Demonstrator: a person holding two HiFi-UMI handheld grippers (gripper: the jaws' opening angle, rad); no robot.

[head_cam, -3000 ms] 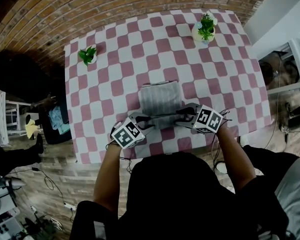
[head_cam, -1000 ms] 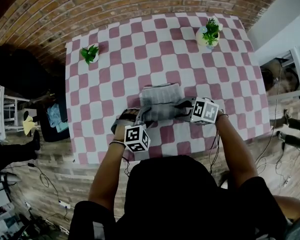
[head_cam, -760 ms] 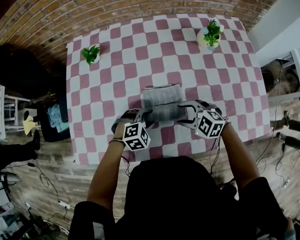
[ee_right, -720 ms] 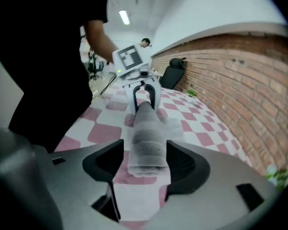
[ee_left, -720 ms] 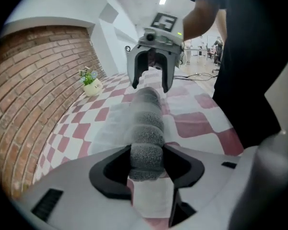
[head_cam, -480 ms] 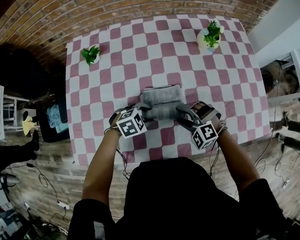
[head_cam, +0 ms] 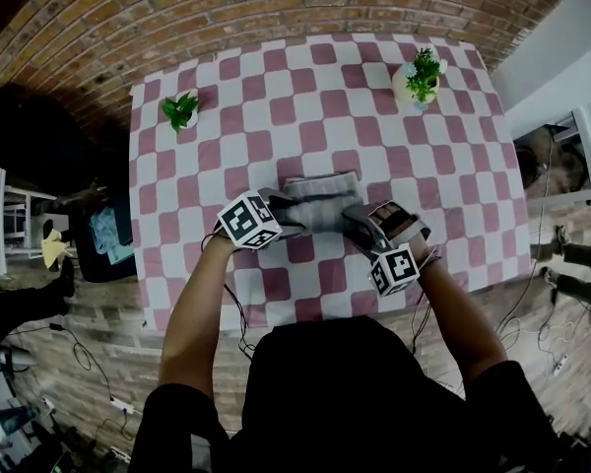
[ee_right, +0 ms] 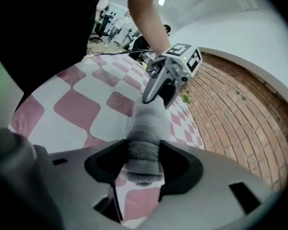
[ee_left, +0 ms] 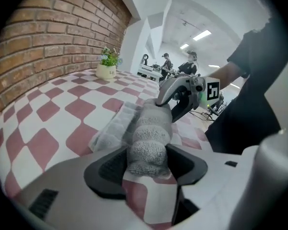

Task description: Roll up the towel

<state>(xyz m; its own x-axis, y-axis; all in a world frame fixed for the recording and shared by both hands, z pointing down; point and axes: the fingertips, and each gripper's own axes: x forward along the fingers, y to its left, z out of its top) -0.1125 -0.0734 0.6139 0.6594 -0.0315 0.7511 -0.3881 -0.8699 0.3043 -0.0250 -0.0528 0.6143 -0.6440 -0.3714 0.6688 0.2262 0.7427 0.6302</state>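
Observation:
The grey towel (head_cam: 318,205) lies on the checked tablecloth (head_cam: 453,166), mostly wound into a thick roll lying left to right, with a short flat part beyond it. My left gripper (head_cam: 281,215) clasps the roll's left end (ee_left: 151,128) between its pads (ee_left: 116,166); its jaws have just been opening. My right gripper (head_cam: 360,220) clasps the right end (ee_right: 146,128) between its pads (ee_right: 175,164); its jaws have just been closing. Each gripper view shows the opposite gripper at the roll's far end: the right (ee_left: 177,97) and the left (ee_right: 161,83).
A small green plant (head_cam: 180,109) stands at the table's far left and a plant in a white pot (head_cam: 419,75) at the far right. The table's near edge runs just behind my hands. A dark bag (head_cam: 108,230) sits on the floor to the left.
Both grippers have turned about the roll's axis: the left marker cube swung up beside the roll, the right one dropped toward me. The roll moved farther away and the flat part shortened.

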